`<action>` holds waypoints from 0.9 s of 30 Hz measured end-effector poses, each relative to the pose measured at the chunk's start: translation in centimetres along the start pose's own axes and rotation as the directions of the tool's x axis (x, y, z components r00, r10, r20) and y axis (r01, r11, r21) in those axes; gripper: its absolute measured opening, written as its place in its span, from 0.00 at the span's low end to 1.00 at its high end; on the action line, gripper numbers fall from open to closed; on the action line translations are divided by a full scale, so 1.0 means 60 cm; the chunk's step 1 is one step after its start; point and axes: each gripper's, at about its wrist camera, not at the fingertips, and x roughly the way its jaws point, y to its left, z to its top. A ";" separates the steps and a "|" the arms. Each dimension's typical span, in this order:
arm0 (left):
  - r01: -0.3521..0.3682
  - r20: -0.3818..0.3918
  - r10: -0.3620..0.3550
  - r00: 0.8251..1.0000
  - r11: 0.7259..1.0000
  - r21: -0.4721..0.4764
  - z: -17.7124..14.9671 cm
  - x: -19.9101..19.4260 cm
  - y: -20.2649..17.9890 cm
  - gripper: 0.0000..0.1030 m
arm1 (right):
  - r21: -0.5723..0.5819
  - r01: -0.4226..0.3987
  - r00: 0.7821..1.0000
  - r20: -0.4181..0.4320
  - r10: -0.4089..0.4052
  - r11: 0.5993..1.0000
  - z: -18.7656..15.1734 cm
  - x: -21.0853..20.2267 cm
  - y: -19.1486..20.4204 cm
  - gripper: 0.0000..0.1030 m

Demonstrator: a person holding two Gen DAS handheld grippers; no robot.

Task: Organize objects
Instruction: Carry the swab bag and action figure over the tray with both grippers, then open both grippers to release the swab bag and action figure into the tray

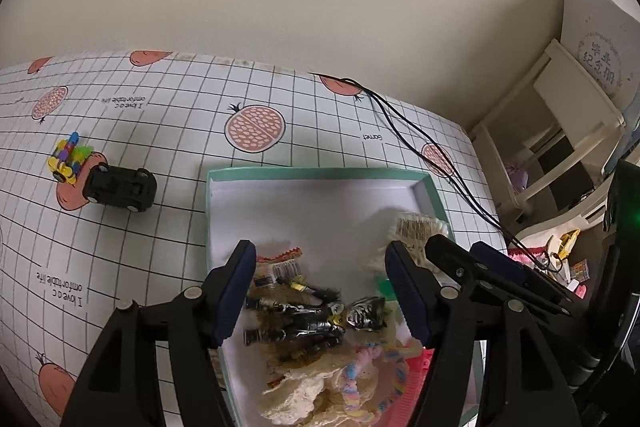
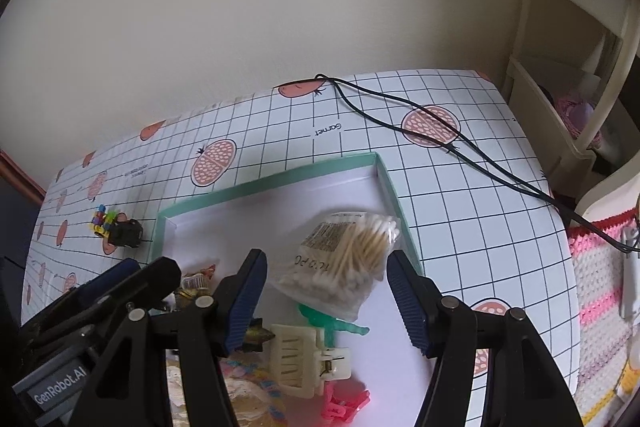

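A shallow teal-rimmed box (image 1: 320,172) (image 2: 272,183) lies on the gridded tablecloth. Inside it lie a black and silver action figure (image 1: 312,319), a bag of cotton swabs (image 2: 344,267), a cream hair claw (image 2: 304,355), a pink clip (image 2: 344,407), a green plastic figure (image 2: 332,321), a pastel braided ring (image 1: 372,383) and a snack packet (image 1: 280,265). My left gripper (image 1: 320,291) hovers open over the action figure. My right gripper (image 2: 326,301) hovers open over the swab bag and the claw. A black toy car (image 1: 120,187) (image 2: 126,233) and a small colourful block toy (image 1: 68,159) (image 2: 103,221) sit on the cloth left of the box.
Two black cables (image 1: 420,143) (image 2: 440,143) run across the cloth behind the box toward the right edge. A cream shelf unit (image 1: 560,131) (image 2: 560,99) stands right of the table. A striped knitted cloth (image 2: 600,307) lies at the right. A plain wall backs the table.
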 end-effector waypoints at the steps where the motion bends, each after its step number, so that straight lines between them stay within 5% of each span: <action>1: -0.006 0.004 0.006 1.000 1.000 0.001 0.001 -0.002 0.001 0.66 | -0.002 -0.002 1.000 0.000 0.002 1.000 0.000 0.000 0.002 0.64; 13: -0.147 0.019 0.147 0.989 0.989 -0.008 0.005 -0.001 0.032 0.67 | -0.029 -0.023 1.000 -0.020 0.022 0.999 -0.009 0.011 0.022 0.69; 20: -0.201 0.055 0.203 0.978 0.979 -0.042 0.010 -0.006 0.063 0.92 | -0.043 -0.022 1.000 -0.009 0.021 0.999 -0.010 0.012 0.033 0.78; 27: -0.234 0.075 0.239 0.968 0.970 -0.069 0.013 -0.013 0.084 0.97 | -0.036 -0.024 1.000 -0.008 0.023 0.999 -0.010 0.013 0.033 0.91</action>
